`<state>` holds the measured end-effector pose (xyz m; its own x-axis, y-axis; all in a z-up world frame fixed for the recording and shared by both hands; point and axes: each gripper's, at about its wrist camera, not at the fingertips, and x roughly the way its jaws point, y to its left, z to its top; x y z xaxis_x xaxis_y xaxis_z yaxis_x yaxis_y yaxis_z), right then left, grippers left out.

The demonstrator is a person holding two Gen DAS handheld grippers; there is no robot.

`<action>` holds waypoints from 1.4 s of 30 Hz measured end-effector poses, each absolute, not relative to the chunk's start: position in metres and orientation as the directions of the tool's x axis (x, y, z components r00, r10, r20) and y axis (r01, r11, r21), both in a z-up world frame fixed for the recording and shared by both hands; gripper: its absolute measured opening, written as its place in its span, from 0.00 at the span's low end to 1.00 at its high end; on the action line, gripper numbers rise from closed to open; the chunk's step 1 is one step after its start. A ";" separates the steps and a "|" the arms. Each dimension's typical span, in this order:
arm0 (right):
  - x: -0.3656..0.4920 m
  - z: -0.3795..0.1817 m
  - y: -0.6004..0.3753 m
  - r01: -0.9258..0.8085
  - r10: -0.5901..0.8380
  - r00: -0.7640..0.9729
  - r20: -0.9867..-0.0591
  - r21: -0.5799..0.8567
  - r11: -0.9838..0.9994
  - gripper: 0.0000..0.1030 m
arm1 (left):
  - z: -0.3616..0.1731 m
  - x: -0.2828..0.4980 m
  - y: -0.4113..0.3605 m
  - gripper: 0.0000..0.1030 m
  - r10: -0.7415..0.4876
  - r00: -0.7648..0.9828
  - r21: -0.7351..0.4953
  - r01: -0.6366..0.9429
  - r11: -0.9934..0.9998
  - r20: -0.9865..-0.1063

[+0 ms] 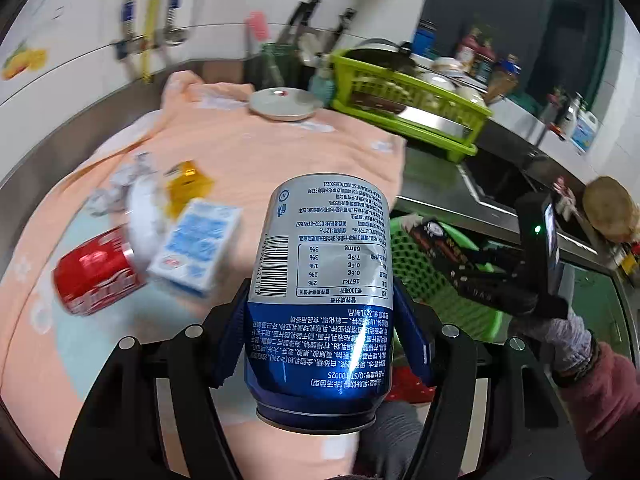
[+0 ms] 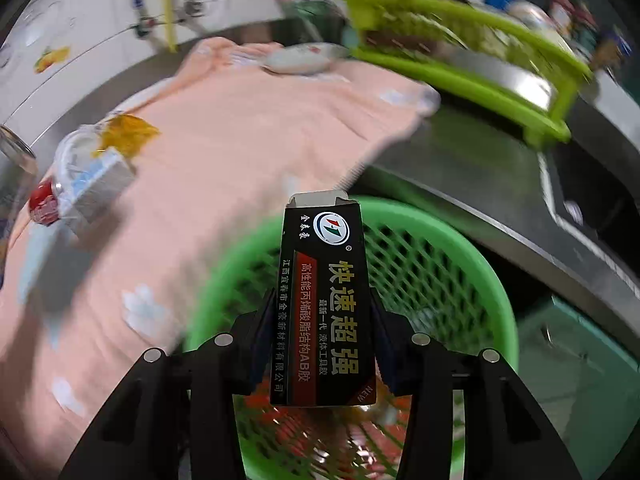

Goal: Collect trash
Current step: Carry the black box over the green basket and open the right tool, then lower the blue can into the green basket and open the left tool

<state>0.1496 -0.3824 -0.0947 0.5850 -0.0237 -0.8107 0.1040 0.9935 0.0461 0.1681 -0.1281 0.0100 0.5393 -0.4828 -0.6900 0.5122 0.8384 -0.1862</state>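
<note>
My left gripper [image 1: 320,328] is shut on a blue and silver can [image 1: 324,280], held above the peach towel [image 1: 260,152]. My right gripper [image 2: 320,332] is shut on a black glue box [image 2: 324,304], held over the green mesh basket [image 2: 480,272]; the right gripper and box also show in the left wrist view [image 1: 460,256] above the basket [image 1: 420,276]. On the towel lie a red cola can [image 1: 96,272], a blue and white carton [image 1: 196,248], a white cup [image 1: 146,220], a yellow wrapper [image 1: 188,184] and crumpled paper [image 1: 120,184].
A lime dish rack [image 1: 408,104] with dishes stands at the back right by a sink [image 1: 504,184]. A round white lid [image 1: 284,102] lies at the towel's far edge. Pipes run down the tiled wall [image 1: 80,40]. The steel counter [image 2: 480,168] runs beside the basket.
</note>
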 end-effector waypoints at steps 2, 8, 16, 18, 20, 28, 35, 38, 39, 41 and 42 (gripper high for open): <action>0.141 -0.105 -0.396 0.126 -0.034 0.567 -0.823 0.046 0.991 0.42 | 0.009 0.167 -0.147 0.63 -0.495 0.522 -0.183 0.537 0.823 -0.695; 0.135 -0.140 -0.423 0.165 -0.031 0.505 -0.862 0.061 0.984 0.42 | 0.000 0.170 -0.200 0.63 -0.509 0.473 -0.165 0.596 0.786 -0.719; 0.141 -0.159 -0.434 0.156 0.012 0.494 -0.870 0.103 0.982 0.42 | -0.019 0.176 -0.251 0.63 -0.500 0.420 -0.152 0.631 0.761 -0.757; 0.143 -0.158 -0.436 0.156 0.012 0.505 -0.863 0.105 0.982 0.42 | -0.022 0.176 -0.257 0.63 -0.500 0.413 -0.151 0.637 0.756 -0.761; 0.147 -0.158 -0.438 0.152 0.032 0.509 -0.860 0.126 0.980 0.42 | -0.025 0.176 -0.261 0.63 -0.498 0.404 -0.153 0.639 0.754 -0.767; 0.145 -0.155 -0.442 0.140 0.067 0.539 -0.840 0.168 0.976 0.48 | -0.040 0.176 -0.280 0.63 -0.490 0.375 -0.151 0.653 0.742 -0.787; 0.109 -0.128 -0.456 0.148 0.060 0.613 -0.788 0.189 0.971 0.51 | -0.050 0.181 -0.303 0.63 -0.489 0.342 -0.149 0.679 0.719 -0.803; 0.089 -0.110 -0.468 0.167 0.043 0.658 -0.752 0.202 0.965 0.54 | -0.060 0.183 -0.320 0.63 -0.467 0.323 -0.131 0.692 0.710 -0.823; 0.083 -0.104 -0.472 0.174 0.038 0.671 -0.741 0.206 0.963 0.54 | -0.065 0.185 -0.326 0.63 -0.464 0.308 -0.135 0.697 0.704 -0.831; 0.074 -0.097 -0.478 0.186 0.025 0.687 -0.726 0.210 0.960 0.54 | -0.074 0.187 -0.337 0.63 -0.445 0.298 -0.123 0.701 0.703 -0.845; 0.069 -0.093 -0.481 0.192 0.020 0.697 -0.717 0.213 0.958 0.54 | -0.079 0.189 -0.343 0.63 -0.438 0.287 -0.122 0.704 0.700 -0.852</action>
